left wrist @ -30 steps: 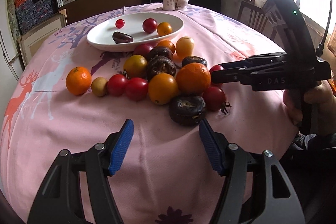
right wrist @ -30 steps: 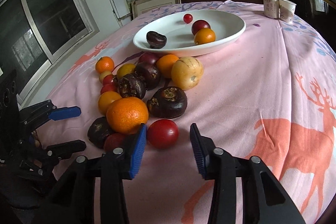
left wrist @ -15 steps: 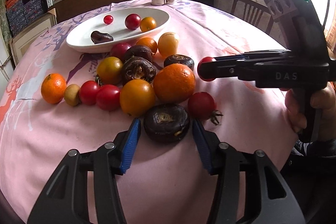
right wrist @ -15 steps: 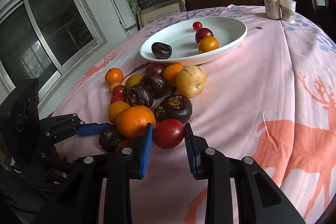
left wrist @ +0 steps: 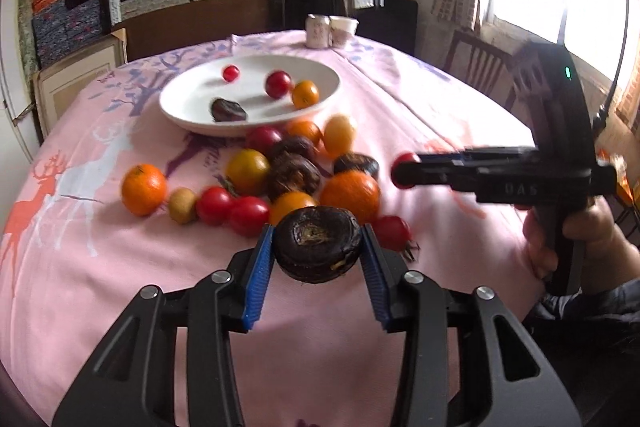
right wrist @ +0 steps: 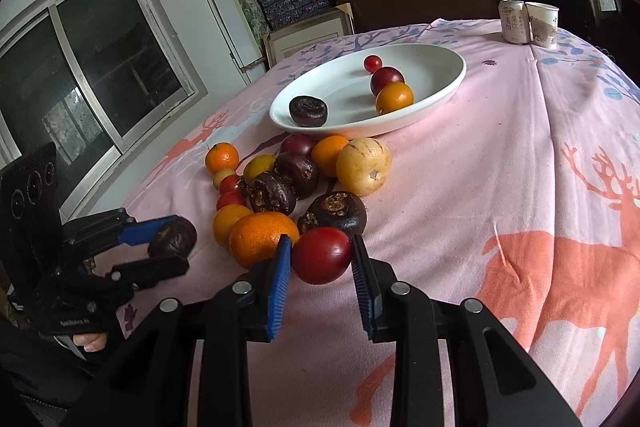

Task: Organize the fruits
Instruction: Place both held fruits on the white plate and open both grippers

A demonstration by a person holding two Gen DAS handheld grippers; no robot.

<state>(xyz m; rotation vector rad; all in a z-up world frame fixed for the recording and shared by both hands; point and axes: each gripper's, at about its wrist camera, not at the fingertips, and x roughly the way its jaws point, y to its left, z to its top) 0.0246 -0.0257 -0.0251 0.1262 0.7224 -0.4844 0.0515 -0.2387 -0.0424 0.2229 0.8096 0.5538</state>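
the left claw [left wrist: 318, 259] is closing, its blue pads against the sides of a dark chestnut [left wrist: 318, 245], held just above the pink cloth [left wrist: 120, 267] at the near edge of the fruit pile [left wrist: 280, 171]. the right claw [right wrist: 318, 263] is pressed tight on a red tomato [right wrist: 322, 255], beside an orange [right wrist: 262, 239]. past the pile on the bench, the white plate [right wrist: 440, 83] holds a chestnut, two red fruits and an orange one. two cups [right wrist: 528, 23] stand at the far edge.
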